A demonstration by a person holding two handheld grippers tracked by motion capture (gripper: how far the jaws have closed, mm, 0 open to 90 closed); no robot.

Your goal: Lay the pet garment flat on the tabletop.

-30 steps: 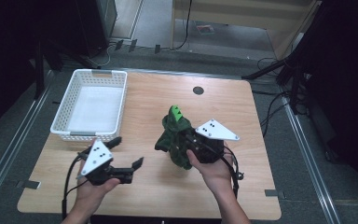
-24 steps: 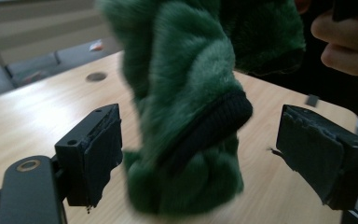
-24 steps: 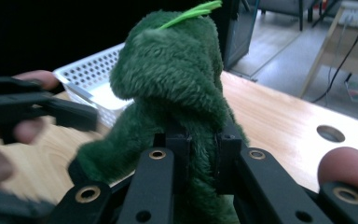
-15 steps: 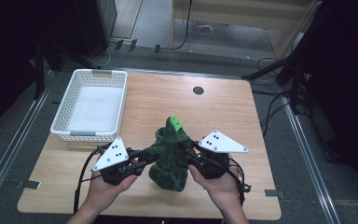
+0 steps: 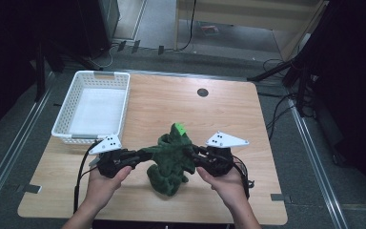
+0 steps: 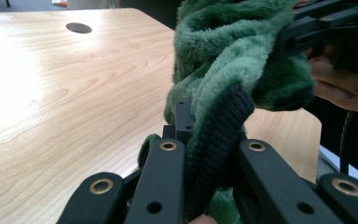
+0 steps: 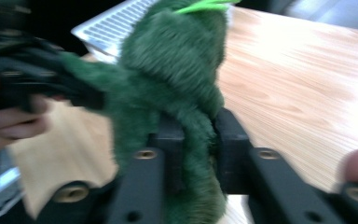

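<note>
High view: we hold the green fleece garment (image 5: 170,162) bunched above the near middle of the wooden table (image 5: 181,102), strung between our 2 grippers. The left gripper (image 5: 143,155) has just been closing and now pinches a dark ribbed cuff (image 6: 219,135) – the jaws nearly together on it. The right gripper (image 5: 194,155) clamps a fleece fold (image 7: 198,140), jaws almost shut too. The cloth's long axis runs left to right between the hands; the white basket (image 5: 78,137) lies at the far left, nearer our left hand – any transfer likely leads that way.
</note>
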